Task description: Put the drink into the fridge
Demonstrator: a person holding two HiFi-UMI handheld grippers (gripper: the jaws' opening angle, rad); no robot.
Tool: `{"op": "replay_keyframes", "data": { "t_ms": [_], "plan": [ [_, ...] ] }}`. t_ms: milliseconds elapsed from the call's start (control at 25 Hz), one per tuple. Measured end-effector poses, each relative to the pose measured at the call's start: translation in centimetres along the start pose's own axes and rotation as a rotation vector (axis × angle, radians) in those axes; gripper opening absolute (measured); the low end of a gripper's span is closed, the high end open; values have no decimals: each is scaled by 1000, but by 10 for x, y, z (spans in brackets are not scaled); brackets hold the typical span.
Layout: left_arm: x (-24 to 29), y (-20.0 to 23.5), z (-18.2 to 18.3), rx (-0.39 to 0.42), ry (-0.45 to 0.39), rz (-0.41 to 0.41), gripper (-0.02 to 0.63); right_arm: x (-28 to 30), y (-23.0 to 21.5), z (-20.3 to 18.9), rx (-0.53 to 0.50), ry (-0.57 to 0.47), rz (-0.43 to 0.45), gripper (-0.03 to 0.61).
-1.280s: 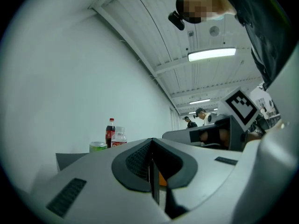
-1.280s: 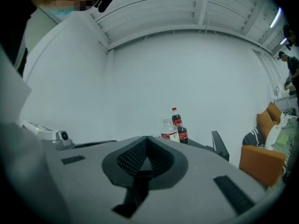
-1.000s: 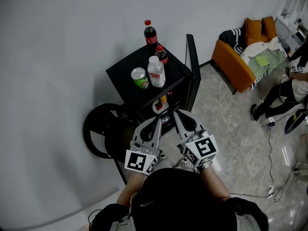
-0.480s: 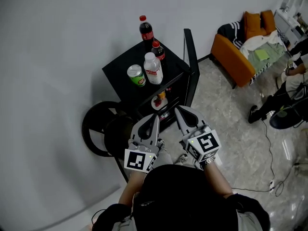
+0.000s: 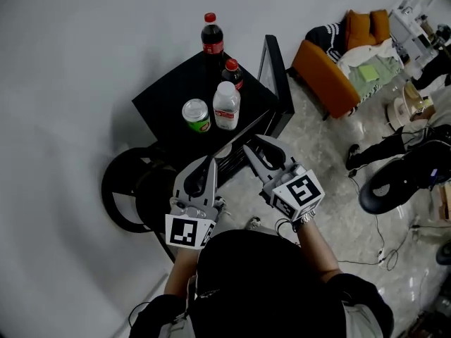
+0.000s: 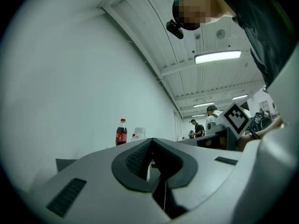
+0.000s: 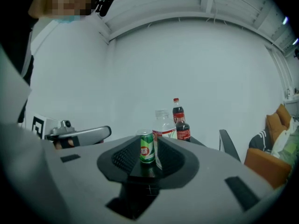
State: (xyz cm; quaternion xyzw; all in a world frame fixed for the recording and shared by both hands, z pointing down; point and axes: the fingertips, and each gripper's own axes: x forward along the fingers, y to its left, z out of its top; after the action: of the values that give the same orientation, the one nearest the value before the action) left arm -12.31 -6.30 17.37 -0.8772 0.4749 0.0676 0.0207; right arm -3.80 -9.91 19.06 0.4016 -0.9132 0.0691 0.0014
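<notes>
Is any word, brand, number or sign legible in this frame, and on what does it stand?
No text can be read.
On the green can: a red logo, blurred.
On the water bottle: a red and white label, too small.
On the tall cola bottle: a red label, too small.
On the short cola bottle: likewise.

The room is bright. A long ceiling lamp (image 6: 217, 56) glows at two o'clock in the left gripper view. Both gripper views bend round, with black corners.

Likely fridge top (image 5: 168, 98): can (image 5: 196, 115), water bottle (image 5: 226, 107), tall cola (image 5: 211, 39), short cola (image 5: 232, 73).
</notes>
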Motion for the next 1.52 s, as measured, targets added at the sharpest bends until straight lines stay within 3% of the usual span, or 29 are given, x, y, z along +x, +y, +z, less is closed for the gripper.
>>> {"op": "replay_keyframes", "data": {
  "t_ms": [160, 400, 600, 960, 1240, 1520],
  "plan": [
    [17, 23, 2, -12, 2, -41, 9, 34, -14, -2, -47, 48, 13, 232],
    [31, 38, 0, -27, 6, -141, 9, 73, -37, -10, -98, 113, 49, 319],
    [38, 47, -8, -41, 21, -207, 9, 93, -44, -23, -118, 177, 158, 328],
    [45, 66, -15, -49, 24, -240, 9, 109, -51, -25, -110, 207, 183, 328],
    [45, 68, -19, -55, 23, -218, 9, 115, -49, -21, -108, 170, 169, 322],
    [38, 65, -18, -26, 26, -131, 9, 110, -49, -29, -169, 202, 215, 304]
  ]
}}
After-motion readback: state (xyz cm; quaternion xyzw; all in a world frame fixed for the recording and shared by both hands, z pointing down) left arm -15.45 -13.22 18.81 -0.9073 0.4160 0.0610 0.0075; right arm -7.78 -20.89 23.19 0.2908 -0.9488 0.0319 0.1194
